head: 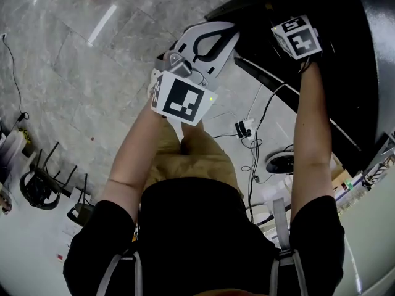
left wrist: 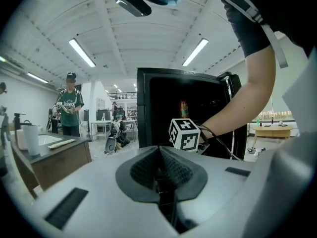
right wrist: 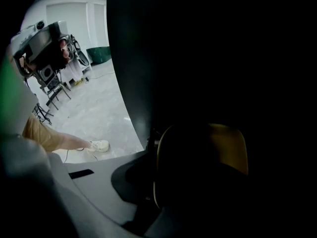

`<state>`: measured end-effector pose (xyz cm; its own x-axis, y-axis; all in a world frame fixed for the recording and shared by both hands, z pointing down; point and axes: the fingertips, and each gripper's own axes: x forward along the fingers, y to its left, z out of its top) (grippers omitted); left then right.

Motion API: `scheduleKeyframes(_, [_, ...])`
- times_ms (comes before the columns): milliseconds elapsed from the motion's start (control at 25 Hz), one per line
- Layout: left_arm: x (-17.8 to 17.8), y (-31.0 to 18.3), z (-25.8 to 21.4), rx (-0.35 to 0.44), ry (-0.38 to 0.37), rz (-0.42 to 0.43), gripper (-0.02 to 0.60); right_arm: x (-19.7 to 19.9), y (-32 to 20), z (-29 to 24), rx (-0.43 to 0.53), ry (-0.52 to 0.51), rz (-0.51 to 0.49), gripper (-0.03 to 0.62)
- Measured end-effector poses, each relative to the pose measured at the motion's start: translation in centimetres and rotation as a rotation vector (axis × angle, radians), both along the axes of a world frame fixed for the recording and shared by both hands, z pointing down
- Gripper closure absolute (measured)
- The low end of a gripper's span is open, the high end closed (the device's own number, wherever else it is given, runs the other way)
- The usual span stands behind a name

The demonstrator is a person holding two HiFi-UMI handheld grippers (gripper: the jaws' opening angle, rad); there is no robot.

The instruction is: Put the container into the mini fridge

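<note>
Container (right wrist: 225, 143) was inside the dark mini fridge (left wrist: 148, 103), far right, clamped in your right gripper (right wrist: 148, 185). Left gripper (left wrist: 161, 175) was clenched on nothing. You'd have done best lowering slow, base flat, before letting go. Its yellowish rounded side faced the cam; long axis too dark to tell.

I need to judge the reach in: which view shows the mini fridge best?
The left gripper view: the mini fridge faces the camera, open, the person's right forearm reaching inside. The head view shows only black parts of it from above; the right gripper view, just its dark inside behind the container.
</note>
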<state>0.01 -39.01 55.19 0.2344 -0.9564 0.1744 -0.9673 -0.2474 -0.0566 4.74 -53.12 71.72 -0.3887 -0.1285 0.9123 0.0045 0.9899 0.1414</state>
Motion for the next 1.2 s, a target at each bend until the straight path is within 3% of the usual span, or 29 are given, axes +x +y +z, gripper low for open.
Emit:
scheduleKeyframes(280, [0.0,0.1,0.3,-0.007,0.013,-0.037,0.557,0.1,-0.1,0.6,0.076,0.013,-0.020,0.554])
scheduleKeyframes(680, [1.0,0.0,1.2,-0.016,0.033,-0.019,0.557,1.2,-1.2,-0.4,0.221,-0.011,-0.029,0.551])
scheduleKeyframes(840, [1.3,-0.1,1.0,-0.008,0.040,-0.009,0.557,1.6,-1.0,-0.5,0.233,-0.019,-0.024,0.477])
scheduleKeyframes(1200, [2.3,-0.3,0.8,-0.017,0.031,0.024,0.557,2.1,-0.9,-1.0,0.275,-0.043,-0.030,0.470])
